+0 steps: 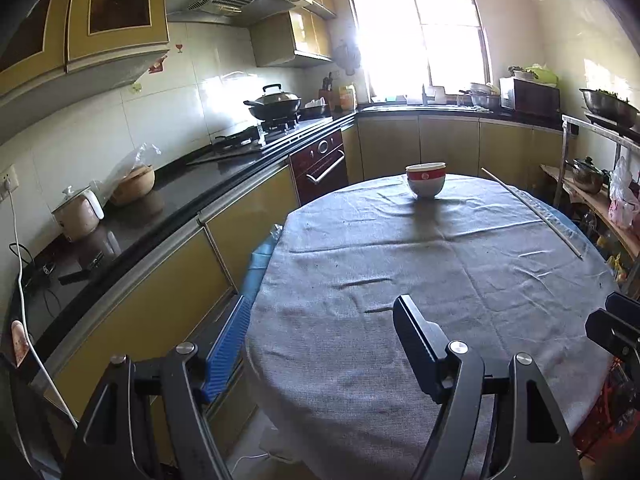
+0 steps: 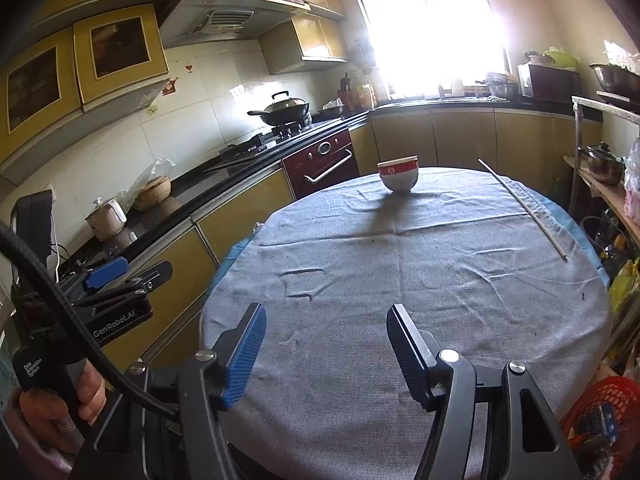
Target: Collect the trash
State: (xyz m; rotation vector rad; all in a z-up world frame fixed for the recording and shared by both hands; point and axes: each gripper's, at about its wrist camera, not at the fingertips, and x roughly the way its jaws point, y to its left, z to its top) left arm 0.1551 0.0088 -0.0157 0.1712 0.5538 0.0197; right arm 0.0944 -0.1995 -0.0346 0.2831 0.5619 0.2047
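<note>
Both grippers hang spread and empty over the table's (image 2: 360, 264) near edge. A thin stick (image 2: 520, 208), likely the trash, lies upper right; approach with the right gripper (image 2: 326, 344) in line along it. Left gripper (image 1: 320, 344) stays clear of the bowl (image 2: 398, 176).

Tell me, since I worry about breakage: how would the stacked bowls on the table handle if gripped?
The stacked bowls look glazed ceramic, so probably slippery, fairly heavy and breakable. Their narrow foot on the wrinkled grey cloth suggests a push could tip them.
</note>
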